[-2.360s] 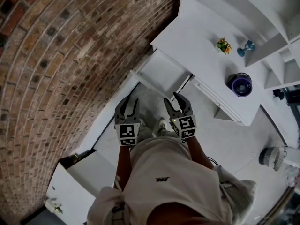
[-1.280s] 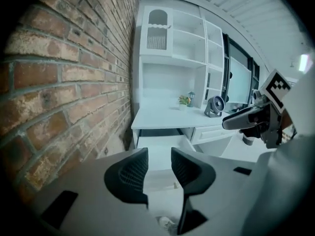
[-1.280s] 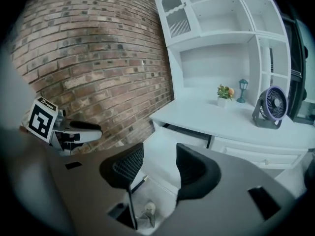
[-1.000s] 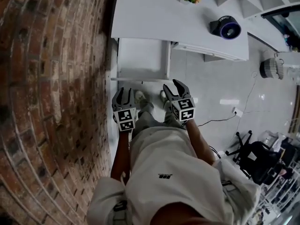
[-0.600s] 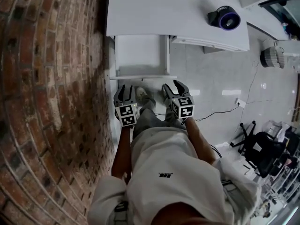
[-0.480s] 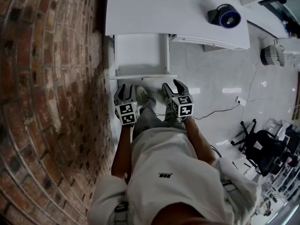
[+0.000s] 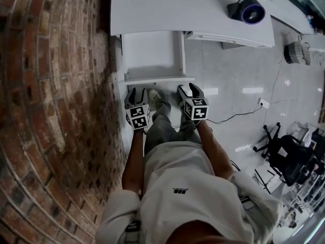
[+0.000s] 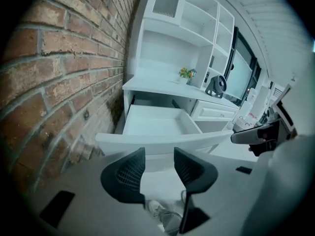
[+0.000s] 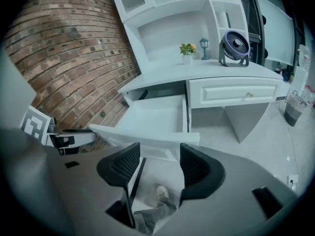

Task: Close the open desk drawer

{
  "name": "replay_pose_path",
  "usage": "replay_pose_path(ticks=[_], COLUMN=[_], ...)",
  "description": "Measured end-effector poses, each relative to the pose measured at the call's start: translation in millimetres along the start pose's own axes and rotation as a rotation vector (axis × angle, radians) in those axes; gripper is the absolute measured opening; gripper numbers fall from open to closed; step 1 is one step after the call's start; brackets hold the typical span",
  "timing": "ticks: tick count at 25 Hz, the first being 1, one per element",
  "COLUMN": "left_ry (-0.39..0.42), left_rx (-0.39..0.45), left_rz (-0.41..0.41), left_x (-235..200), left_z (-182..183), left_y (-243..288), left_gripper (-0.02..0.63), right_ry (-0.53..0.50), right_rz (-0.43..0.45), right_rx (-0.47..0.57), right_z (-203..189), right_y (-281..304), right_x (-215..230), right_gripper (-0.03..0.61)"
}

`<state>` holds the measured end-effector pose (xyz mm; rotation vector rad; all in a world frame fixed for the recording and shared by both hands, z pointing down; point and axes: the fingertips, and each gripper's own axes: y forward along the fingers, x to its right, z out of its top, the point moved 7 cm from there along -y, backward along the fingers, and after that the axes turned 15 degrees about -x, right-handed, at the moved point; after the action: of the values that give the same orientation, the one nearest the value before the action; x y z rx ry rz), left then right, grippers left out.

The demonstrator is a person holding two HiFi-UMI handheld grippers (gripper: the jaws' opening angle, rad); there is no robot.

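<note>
Head view, drawer: the drawer (image 7: pixel 152 55) is pulled well out from under the white surface (image 7: pixel 167 9), next to the brick wall (image 7: pixel 51 85). Its inside looks bare.
Head view, claws: the left claw (image 7: pixel 136 91) and right claw (image 7: pixel 188 89) are held side by side, just short of the drawer front (image 7: pixel 157 79). One is near each end of it.
Head view, other: a fan (image 7: pixel 246 10) sits on the surface, well apart from the drawer.
Left gripper view: the jaws stand moderately apart with nothing between them. The drawer front runs across just beyond their tips. Below the jaws are the floor (image 8: pixel 162 183) and a shoe (image 8: pixel 156 209).
Right gripper view: these jaws are also spread and hold nothing, and they point at the right-hand end of the drawer front. A small plant (image 9: pixel 187 49) stands on the surface beside the fan.
Progress: the closing has not begun, since the drawer is fully extended. Both claws look lined up to push, so the whole inward slide is left.
Hard to tell: no view shows whether either claw actually touches the drawer front. The rails are not visible. In the head view the person's body covers the floor beneath the arms.
</note>
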<state>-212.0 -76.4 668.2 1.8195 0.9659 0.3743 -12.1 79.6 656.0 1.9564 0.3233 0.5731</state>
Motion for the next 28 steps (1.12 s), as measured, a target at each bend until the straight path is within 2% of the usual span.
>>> replay_pose_path(ticks=[5,12,28], left_ry=[-0.018,-0.029,-0.026], left_rx=[-0.013,-0.015,-0.014], left_rz=[-0.007,-0.006,0.009], left_x=[-5,-9,-17], left_z=[0,4,24], left_y=[13,19,30], left_gripper=[0.207,0.218,0.218], right_ry=[0.051,0.108,0.124], right_rz=[-0.021,-0.023,-0.026], right_rx=[0.001,-0.009,-0.002], right_z=[-3,0,21], right_y=[14,22,30], right_x=[7,14,22], right_gripper=[0.271,0.273,0.273])
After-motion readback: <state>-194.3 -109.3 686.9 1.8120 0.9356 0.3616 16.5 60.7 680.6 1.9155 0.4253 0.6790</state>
